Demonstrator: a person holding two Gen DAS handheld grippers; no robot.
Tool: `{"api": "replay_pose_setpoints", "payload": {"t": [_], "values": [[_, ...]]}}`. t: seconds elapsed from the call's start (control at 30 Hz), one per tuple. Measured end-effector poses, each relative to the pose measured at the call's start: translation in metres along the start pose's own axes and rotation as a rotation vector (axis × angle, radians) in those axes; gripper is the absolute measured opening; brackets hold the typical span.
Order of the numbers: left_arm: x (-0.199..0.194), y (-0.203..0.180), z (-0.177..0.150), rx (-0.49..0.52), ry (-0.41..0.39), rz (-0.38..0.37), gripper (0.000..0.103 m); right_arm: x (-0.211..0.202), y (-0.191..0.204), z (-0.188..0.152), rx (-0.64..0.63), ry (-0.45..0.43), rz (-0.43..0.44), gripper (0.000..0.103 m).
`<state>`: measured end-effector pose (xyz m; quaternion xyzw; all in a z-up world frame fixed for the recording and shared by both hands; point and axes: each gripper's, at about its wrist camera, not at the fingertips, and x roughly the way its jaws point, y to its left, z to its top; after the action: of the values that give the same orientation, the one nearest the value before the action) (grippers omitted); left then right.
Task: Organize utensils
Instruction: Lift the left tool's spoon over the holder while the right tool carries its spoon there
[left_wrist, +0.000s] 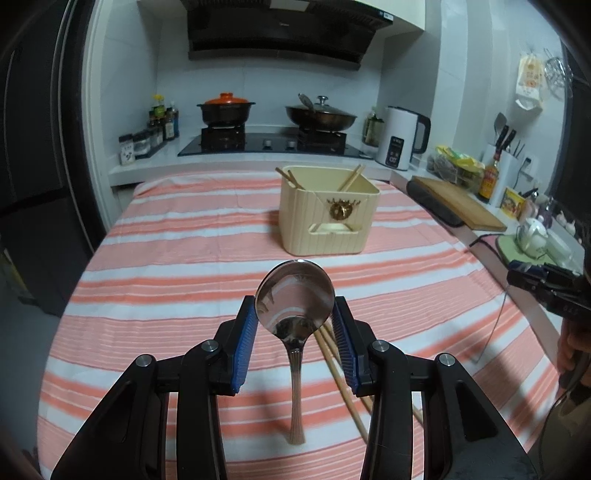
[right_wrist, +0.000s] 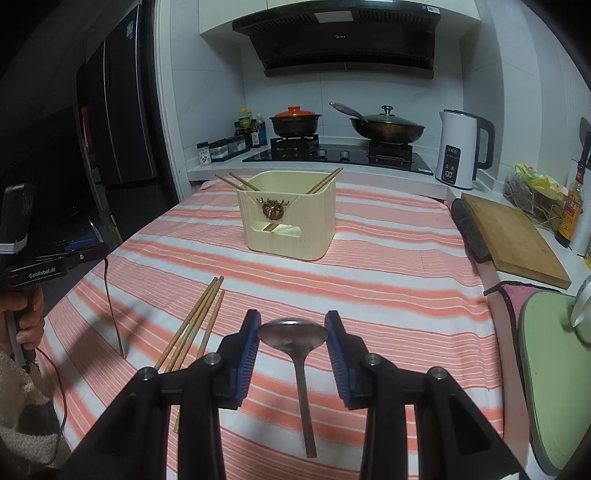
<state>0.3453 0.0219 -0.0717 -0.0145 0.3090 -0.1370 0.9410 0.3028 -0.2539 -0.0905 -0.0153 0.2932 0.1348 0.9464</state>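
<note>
My left gripper (left_wrist: 294, 317) is shut on the bowl of a steel spoon (left_wrist: 295, 295) and holds it above the striped cloth, handle hanging down. Wooden chopsticks (left_wrist: 343, 376) lie on the cloth just right of it. My right gripper (right_wrist: 292, 334) is open around the bowl of a second steel spoon (right_wrist: 293, 334) that lies flat on the cloth, handle toward me. Several chopsticks (right_wrist: 195, 325) lie to its left. The cream utensil holder (left_wrist: 328, 210) stands farther back with chopsticks in it; it also shows in the right wrist view (right_wrist: 288, 214).
The striped cloth (left_wrist: 177, 258) covers the table. A wooden cutting board (right_wrist: 513, 236) and a green mat (right_wrist: 554, 369) lie at the right. A stove with pots (left_wrist: 266, 140) and a white kettle (right_wrist: 458, 147) stand behind.
</note>
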Motion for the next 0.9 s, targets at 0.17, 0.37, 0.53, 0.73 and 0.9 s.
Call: {"api": "replay_pose_setpoints", "payload": {"t": [0.17, 0.37, 0.53, 0.73, 0.9], "values": [[0.000, 0.008, 0.008, -0.040, -0.012, -0.006, 0.041, 0.000, -0.003, 0.012, 0.021, -0.024, -0.010, 0.036], [0.001, 0.008, 0.021, -0.042, -0.020, -0.014, 0.041, -0.001, -0.001, 0.036, 0.028, -0.052, 0.001, 0.036], [0.005, 0.008, 0.039, -0.046, -0.012, -0.044, 0.041, 0.005, -0.003, 0.060, 0.063, -0.061, 0.041, 0.036], [0.007, 0.003, 0.090, -0.056, -0.013, -0.103, 0.041, 0.023, -0.009, 0.101, 0.097, -0.060, 0.089, 0.036], [0.002, -0.008, 0.158, -0.040, -0.088, -0.139, 0.041, 0.036, -0.009, 0.151, 0.086, -0.100, 0.099, 0.036]]}}
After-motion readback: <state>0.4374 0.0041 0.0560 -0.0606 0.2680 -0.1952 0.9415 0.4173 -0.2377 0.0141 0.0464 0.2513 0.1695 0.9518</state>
